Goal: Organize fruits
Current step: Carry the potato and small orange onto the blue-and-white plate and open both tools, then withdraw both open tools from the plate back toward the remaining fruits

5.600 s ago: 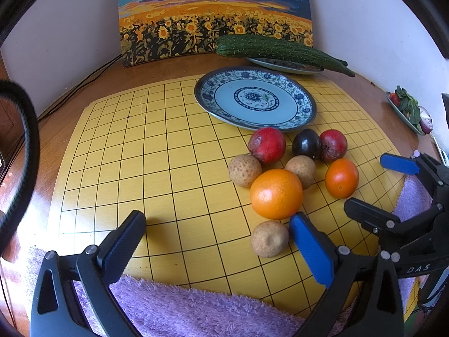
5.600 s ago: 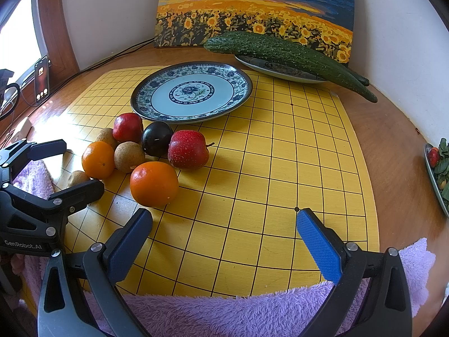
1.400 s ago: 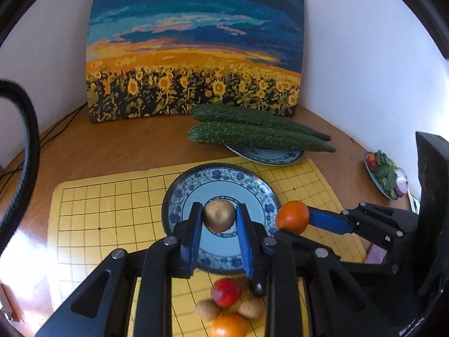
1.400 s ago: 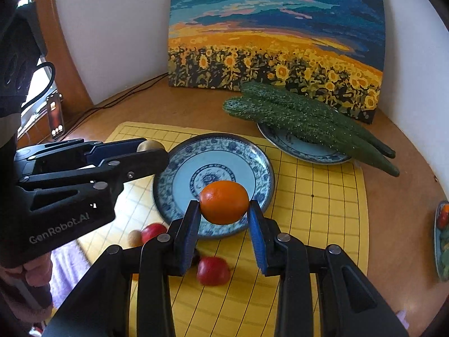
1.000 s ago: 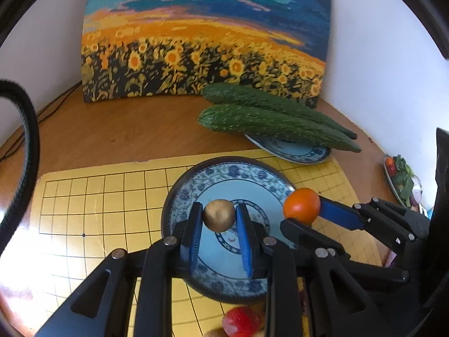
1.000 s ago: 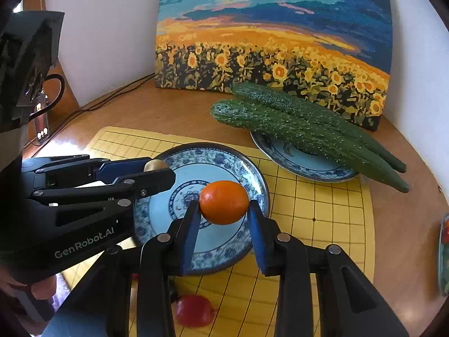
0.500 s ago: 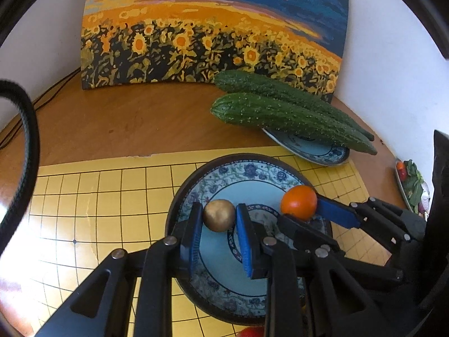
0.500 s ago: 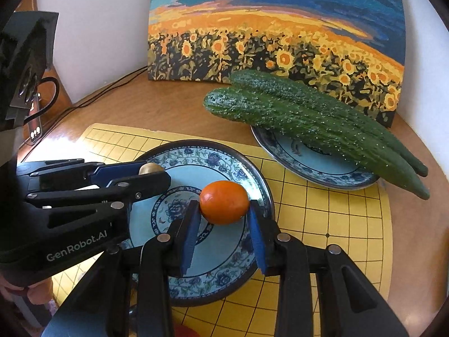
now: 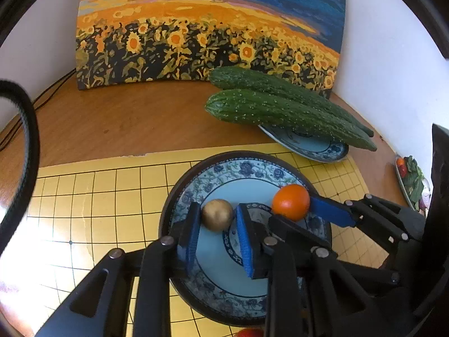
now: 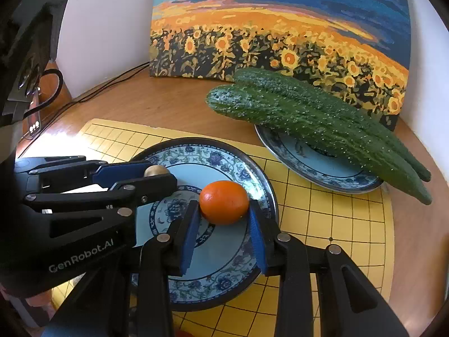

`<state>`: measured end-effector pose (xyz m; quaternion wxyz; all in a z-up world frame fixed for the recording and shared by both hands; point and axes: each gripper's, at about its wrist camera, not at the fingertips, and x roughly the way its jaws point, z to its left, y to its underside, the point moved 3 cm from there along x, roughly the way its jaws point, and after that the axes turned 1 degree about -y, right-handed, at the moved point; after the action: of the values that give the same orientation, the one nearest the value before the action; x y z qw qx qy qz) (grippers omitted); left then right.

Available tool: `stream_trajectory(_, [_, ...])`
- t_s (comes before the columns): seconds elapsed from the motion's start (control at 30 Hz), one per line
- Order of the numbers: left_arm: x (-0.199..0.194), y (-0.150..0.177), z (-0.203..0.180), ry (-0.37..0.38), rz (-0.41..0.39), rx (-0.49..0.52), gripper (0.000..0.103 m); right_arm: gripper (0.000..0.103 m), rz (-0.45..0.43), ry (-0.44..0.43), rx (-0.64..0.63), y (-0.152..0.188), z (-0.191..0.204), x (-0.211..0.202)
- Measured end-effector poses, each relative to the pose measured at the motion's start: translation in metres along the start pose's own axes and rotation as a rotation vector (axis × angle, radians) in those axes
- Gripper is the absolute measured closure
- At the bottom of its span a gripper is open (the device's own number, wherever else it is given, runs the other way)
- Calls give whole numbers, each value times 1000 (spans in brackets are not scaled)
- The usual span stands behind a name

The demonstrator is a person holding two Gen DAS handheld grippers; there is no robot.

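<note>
My left gripper [image 9: 217, 219] is shut on a small round brown fruit [image 9: 217, 214] and holds it just above the blue-patterned plate [image 9: 230, 168]. My right gripper [image 10: 224, 210] is shut on a small orange [image 10: 224, 202] over the same plate [image 10: 213, 151]. In the left wrist view the orange [image 9: 290, 202] shows to the right of the brown fruit. In the right wrist view the brown fruit [image 10: 155, 170] peeks out between the left gripper's fingers. A red fruit [image 9: 248, 332] shows at the bottom edge.
The plate sits on a yellow grid board [image 9: 84, 196]. Behind it, two long cucumbers [image 9: 280, 112] lie on a second blue plate [image 9: 314, 146]. A sunflower painting [image 9: 196, 28] leans on the wall. A small dish of vegetables [image 9: 411, 179] is at the far right.
Both grippers have moved forward and lower over the blue-patterned plate, each still holding its fruit. The plate and cucumbers appear nearer.
</note>
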<state>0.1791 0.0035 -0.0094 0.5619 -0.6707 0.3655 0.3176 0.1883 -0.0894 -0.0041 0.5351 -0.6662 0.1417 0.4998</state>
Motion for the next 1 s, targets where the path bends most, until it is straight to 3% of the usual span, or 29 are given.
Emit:
stream_trajectory(0.13, [-2,3,-1,-7,5,10,68,66,8,-6,3,2,1,0])
stream_trajectory(0.2, [-5,4,-1,-12,3,13,68,59,4,5,0,3,2,-2])
stream_trajectory(0.37, [-14,7,0,-12,-9,10,62,55,-17,0,6,4,1,-14])
stream_trajectory(1.0, [-62,25,-3,-41,-42,20,56,55,-55,-23,7,21,24,-65])
